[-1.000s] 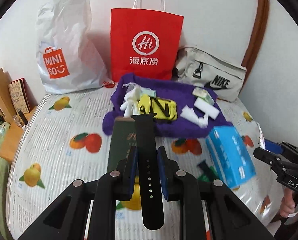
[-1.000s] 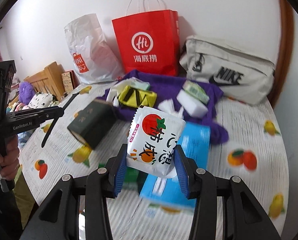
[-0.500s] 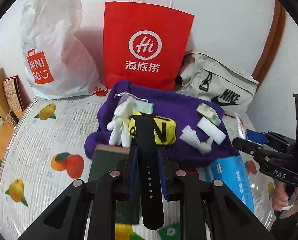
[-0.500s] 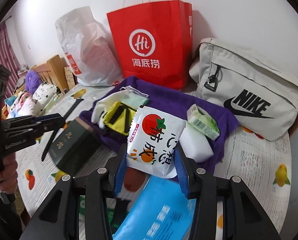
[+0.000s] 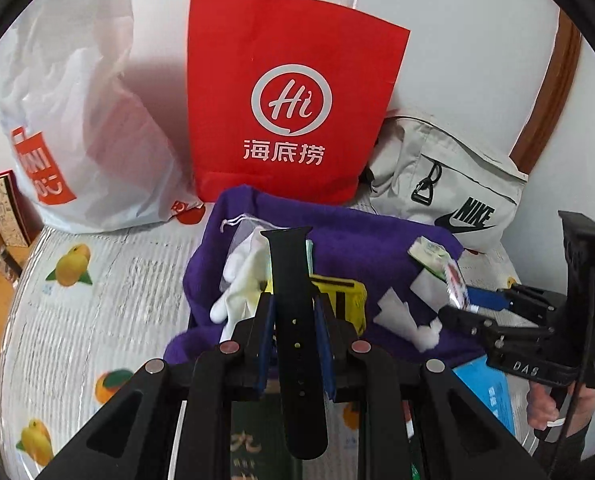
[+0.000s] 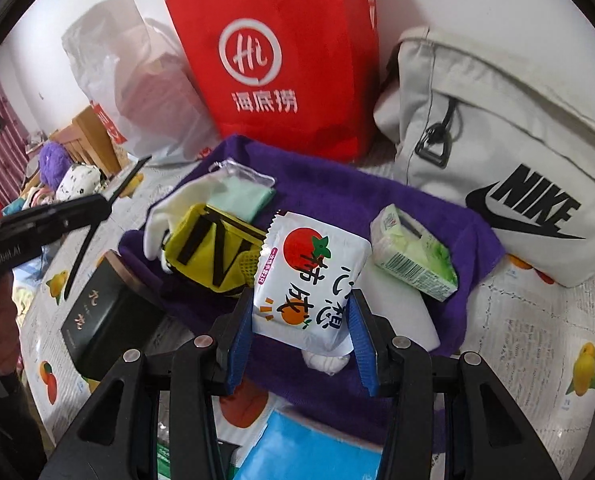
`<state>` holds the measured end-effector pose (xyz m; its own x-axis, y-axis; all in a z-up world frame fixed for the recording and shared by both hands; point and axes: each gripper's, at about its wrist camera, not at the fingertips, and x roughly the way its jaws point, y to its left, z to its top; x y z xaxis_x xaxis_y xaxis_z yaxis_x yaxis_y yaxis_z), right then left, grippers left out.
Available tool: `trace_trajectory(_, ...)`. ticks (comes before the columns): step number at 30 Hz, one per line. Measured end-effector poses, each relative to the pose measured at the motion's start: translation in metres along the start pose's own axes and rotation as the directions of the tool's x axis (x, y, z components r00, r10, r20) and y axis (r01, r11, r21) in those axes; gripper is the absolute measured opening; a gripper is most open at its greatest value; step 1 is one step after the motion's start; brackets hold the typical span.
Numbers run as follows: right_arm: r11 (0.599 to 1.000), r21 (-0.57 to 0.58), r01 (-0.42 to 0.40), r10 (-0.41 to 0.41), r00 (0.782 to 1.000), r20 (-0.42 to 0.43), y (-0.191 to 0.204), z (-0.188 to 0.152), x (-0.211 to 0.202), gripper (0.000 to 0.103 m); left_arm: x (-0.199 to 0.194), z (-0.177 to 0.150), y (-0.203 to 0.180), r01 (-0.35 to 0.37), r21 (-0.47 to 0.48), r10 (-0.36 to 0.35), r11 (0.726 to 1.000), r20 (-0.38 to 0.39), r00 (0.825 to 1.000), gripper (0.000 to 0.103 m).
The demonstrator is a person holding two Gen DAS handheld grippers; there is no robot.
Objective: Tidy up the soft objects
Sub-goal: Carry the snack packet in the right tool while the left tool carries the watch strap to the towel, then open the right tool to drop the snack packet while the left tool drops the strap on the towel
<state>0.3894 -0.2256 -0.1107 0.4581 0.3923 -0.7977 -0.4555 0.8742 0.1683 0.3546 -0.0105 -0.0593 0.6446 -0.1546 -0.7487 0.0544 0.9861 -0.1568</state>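
Note:
My left gripper (image 5: 293,312) is shut on a black watch strap (image 5: 293,320) and holds it above the purple towel (image 5: 349,232). My right gripper (image 6: 301,320) is shut on a white tissue pack (image 6: 309,280) with a tomato print, over the same towel (image 6: 337,184). On the towel lie a white glove (image 5: 237,280), a yellow pouch (image 6: 213,248), a green tissue pack (image 6: 409,248) and a mint cloth in a clear bag (image 6: 237,192). The right gripper also shows in the left wrist view (image 5: 469,308).
A red paper bag (image 5: 289,100), a white Miniso bag (image 5: 69,120) and a grey Nike bag (image 6: 497,140) stand against the wall. A dark green box (image 6: 97,312) and a blue pack (image 6: 309,452) lie on the fruit-print tablecloth (image 5: 97,288).
Both grippers have moved forward toward the purple towel and the bags, each still holding its object. The right gripper has come closer to the left one.

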Motion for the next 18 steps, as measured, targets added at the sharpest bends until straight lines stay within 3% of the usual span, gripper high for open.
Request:
trace_trajectory(13, 0.998, -0.050, -0.032, 0.024, 0.988, -0.151, 0.010, -0.003, 0.046, 0.049, 0.053, 0.023, 0.001, 0.055, 0.018, -0.054, 0.998, -0.067, 0.996, 0.020)
trace_trajectory(18, 0.998, -0.042, -0.042, 0.035, 0.988, -0.153, 0.012, -0.004, 0.049, 0.062, 0.073, 0.027, -0.003, 0.083, 0.014, -0.081, 0.996, -0.108, 0.991, 0.020)
